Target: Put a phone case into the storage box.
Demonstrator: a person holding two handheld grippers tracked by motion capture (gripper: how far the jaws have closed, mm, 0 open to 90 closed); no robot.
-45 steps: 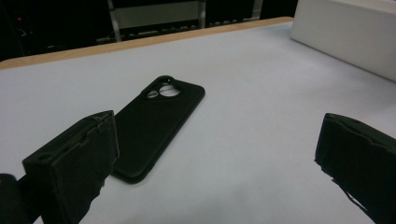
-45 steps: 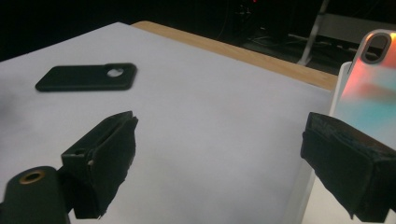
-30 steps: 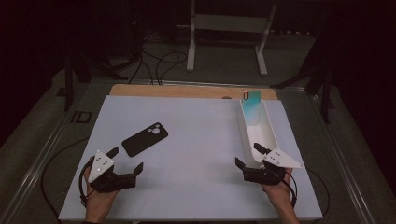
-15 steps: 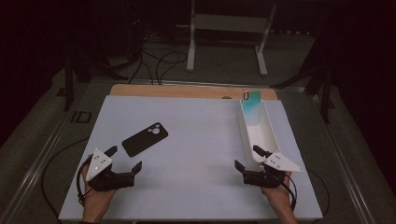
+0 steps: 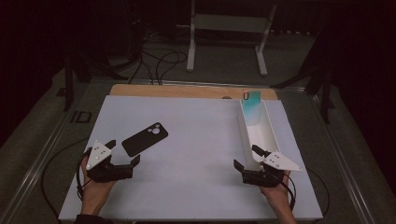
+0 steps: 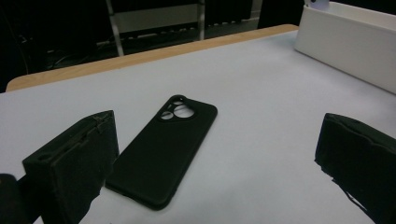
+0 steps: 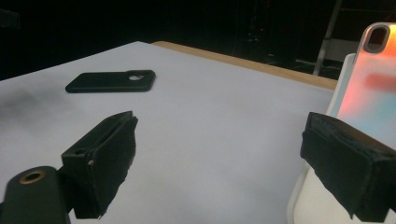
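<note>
My left tool [image 5: 122, 157] is spread wide, empty, with the black case [image 5: 144, 139] flat on the desk [image 5: 196, 140] just ahead. My right tool [image 5: 248, 160] gapes wide too, beside the white tray [image 5: 266, 135].

Both the left gripper [image 5: 122, 159] and right gripper [image 5: 251, 162] drew back toward the person.

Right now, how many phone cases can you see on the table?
2. A black phone case lies flat near the left gripper; a teal one stands at the far end of the white tray. More may be hidden inside.
</note>
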